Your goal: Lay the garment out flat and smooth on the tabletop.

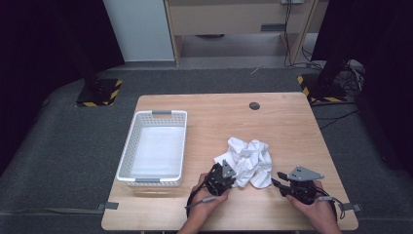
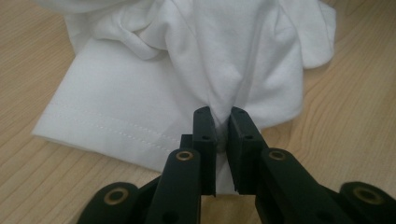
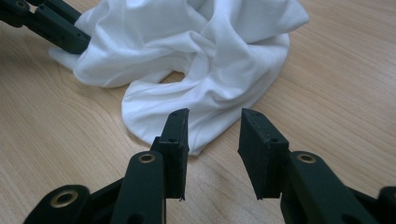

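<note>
A crumpled white cloth [image 1: 249, 160] lies on the wooden table [image 1: 292, 126], right of centre toward the near edge. My left gripper [image 1: 233, 175] is at the cloth's near-left side. In the left gripper view the cloth [image 2: 224, 56] rises from a pinched fold, and my left gripper [image 2: 221, 117] is shut on that fold. My right gripper [image 1: 276, 180] hovers at the cloth's near-right corner. In the right gripper view my right gripper [image 3: 215, 120] is open, its jaws apart with nothing between them, and the hem of the cloth [image 3: 205, 60] lies just beyond the tips. The left gripper [image 3: 70, 35] touches the cloth at the upper left there.
A white slatted basket [image 1: 127, 146] stands on the left part of the table, with nothing visible in it. A small black round cap [image 1: 254, 106] sits near the far edge. Bare wood lies right of and behind the cloth. Dark stands and cables stand on the floor beyond.
</note>
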Tool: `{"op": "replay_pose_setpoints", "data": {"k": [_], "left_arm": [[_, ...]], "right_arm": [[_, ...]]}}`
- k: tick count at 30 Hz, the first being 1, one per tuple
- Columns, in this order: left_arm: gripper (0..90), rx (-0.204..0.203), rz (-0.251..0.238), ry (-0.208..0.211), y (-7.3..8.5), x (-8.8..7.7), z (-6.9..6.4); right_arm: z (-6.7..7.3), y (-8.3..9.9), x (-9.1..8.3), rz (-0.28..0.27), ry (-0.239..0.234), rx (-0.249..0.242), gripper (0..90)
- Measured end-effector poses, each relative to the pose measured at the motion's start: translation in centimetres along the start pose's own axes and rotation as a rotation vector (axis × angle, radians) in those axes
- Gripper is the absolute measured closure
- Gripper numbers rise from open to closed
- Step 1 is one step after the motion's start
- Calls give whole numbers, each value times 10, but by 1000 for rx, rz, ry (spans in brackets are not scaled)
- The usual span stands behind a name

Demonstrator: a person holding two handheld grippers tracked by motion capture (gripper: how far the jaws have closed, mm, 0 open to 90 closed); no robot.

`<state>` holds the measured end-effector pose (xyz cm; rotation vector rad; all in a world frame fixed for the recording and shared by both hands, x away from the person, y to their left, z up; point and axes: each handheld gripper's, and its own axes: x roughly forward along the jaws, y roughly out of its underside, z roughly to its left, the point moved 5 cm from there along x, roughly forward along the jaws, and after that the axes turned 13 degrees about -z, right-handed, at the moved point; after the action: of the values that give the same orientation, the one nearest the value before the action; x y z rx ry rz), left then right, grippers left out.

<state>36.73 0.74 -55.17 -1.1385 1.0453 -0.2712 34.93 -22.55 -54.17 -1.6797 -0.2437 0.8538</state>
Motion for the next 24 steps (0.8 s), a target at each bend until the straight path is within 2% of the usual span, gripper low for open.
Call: {"op": "replay_pose_setpoints", "data": {"k": [1, 2, 4, 6, 7, 10, 13, 14, 15, 17, 20, 22, 24], "left_arm": [[811, -4, -10, -8, -1, -1, 0], [756, -12, -22, -19, -2, -2, 1], [616, -29, -51, -27, -5, -4, 1], [469, -34, -77, -33, -9, -3, -1], [437, -26, -75, -24, -10, -2, -2], [454, 6, -57, -19, -11, 4, -8], [533, 31, -30, -28, -10, 10, -11], [594, 32, -30, -29, -10, 11, -11], [608, 30, -27, -32, -10, 11, -11], [711, 33, -29, -30, -11, 10, -11], [777, 27, -42, -34, -12, 6, -10], [793, 9, -57, -31, -13, 3, -10], [805, -6, -72, -28, -14, -1, -10]], "right_arm": [[1, 0, 1, 1, 1, 0, 611], [2, 0, 2, -1, 5, -1, 592], [5, 0, 4, 0, 0, -1, 552], [8, 0, 6, 6, -5, 1, 466], [10, 0, 7, 13, -5, 10, 429], [18, 2, 14, 34, -29, 7, 362], [25, 6, 23, 73, -41, -24, 361], [27, 7, 25, 85, -44, -35, 388], [29, 8, 27, 93, -56, -50, 424], [31, 8, 30, 100, -69, -82, 531], [29, 9, 32, 98, -70, -101, 694], [27, 8, 31, 82, -68, -84, 798], [26, 8, 29, 70, -63, -70, 850]]}}
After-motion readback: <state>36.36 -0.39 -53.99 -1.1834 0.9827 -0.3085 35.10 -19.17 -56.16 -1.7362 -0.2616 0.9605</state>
